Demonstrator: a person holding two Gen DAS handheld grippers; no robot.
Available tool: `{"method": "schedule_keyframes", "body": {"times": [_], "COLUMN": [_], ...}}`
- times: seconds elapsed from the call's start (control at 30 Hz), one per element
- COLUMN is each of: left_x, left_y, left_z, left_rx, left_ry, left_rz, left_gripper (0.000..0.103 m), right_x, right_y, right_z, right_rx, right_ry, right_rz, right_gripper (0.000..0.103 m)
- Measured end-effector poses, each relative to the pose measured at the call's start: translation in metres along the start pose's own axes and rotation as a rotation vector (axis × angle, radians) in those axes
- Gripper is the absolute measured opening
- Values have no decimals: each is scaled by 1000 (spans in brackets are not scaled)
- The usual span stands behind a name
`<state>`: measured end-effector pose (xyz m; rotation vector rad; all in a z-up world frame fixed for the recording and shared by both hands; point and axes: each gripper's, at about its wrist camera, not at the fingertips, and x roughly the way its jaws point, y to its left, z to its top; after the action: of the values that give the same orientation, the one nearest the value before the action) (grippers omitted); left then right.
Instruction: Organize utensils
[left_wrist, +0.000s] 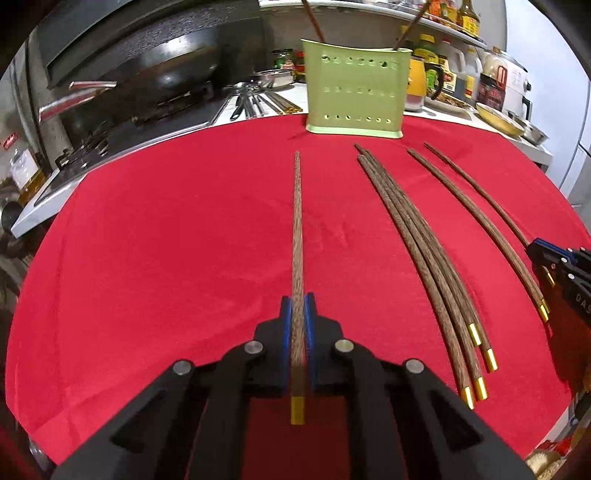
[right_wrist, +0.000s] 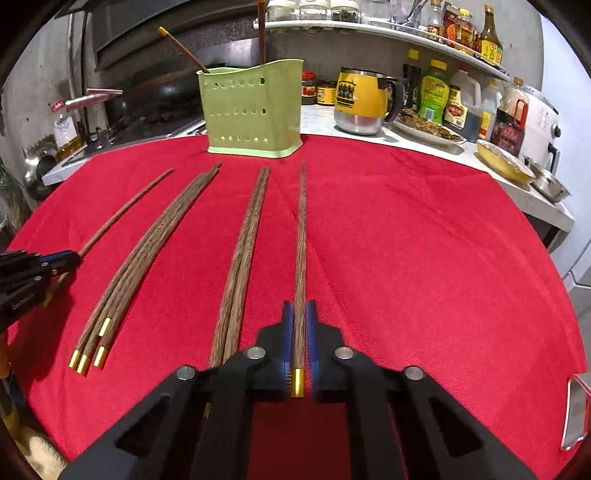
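Progress is early: two chopsticks stand in the green perforated plastic holder (right_wrist: 255, 114); each gripper, left gripper (left_wrist: 297, 314) and right gripper (right_wrist: 299, 317), pinches one gold-capped dark wooden chopstick, five wooden chopsticks (left_wrist: 417, 251) left loose on the red-clothed worktop (left_wrist: 184, 240).

Red cloth (right_wrist: 406, 258) over table; green holder (right_wrist: 255, 118); wooden chopsticks (right_wrist: 147, 251) lying.

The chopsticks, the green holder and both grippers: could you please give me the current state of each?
Left gripper: shut on one chopstick.
Right gripper: shut on another chopstick.
Loose chopsticks: lying flat on the red cloth, gold tips toward the cameras.
Green holder: upright at the cloth's far edge, with two chopsticks already standing in it.
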<state>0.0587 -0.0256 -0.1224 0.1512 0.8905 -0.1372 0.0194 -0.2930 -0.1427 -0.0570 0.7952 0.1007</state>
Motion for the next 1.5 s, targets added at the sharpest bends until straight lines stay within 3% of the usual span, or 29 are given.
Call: {"method": "schedule_keyframes", "body": {"times": [0.2, 0.27, 0.3, 0.33, 0.37, 0.43, 0.6, 0.67, 0.73, 0.83, 1.23, 1.3, 1.37, 1.5], "left_x": [-3, -6, -10, -14, -16, -19, -25, -27, -30, -33, -30, -30, -30, -30], "left_y": [11, 16, 16, 15, 14, 10, 5, 2, 1, 3, -4, -4, -2, 0], "left_z": [-3, -9, -13, -18, -21, -28, -37, -40, -42, -45, -44, -44, -44, -45], "left_rx": [-12, -22, -20, -10, -1, 14, 32, 41, 43, 45, 70, 66, 53, 39], "left_ry": [-4, -13, -23, -39, -45, -39, -46, -44, -41, -36, -54, -55, -54, -62], "left_rz": [-71, -112, -116, -113, -110, -115, -87, -74, -62, -60, -24, -26, -39, -50], "left_gripper": [7, 13, 27, 35, 35, 35, 35, 30, 18, 11, 10, 10, 10, 10], "right_x": [-9, -11, -13, -14, -15, -19, -23, -24, -25, -27, -31, -32, -32, -33], "right_y": [-13, -14, -14, -14, -13, -11, -5, -6, -6, -8, -8, -9, -13, -14], "right_z": [-7, -10, -12, -13, -14, -17, -22, -24, -26, -29, -37, -37, -37, -38], "right_rx": [57, 55, 54, 54, 51, 35, 13, 14, 16, 20, 8, 20, 35, 24], "right_ry": [20, 21, 20, 19, 17, 11, 8, 7, 5, -1, -41, -50, -55, -59], "right_rz": [-27, -15, -2, 0, 2, 10, 8, 9, 11, 22, 44, 39, 27, 18], "right_gripper": [7, 11, 14, 24, 35, 40, 40, 40, 40, 40, 39, 34, 19, 16]}}
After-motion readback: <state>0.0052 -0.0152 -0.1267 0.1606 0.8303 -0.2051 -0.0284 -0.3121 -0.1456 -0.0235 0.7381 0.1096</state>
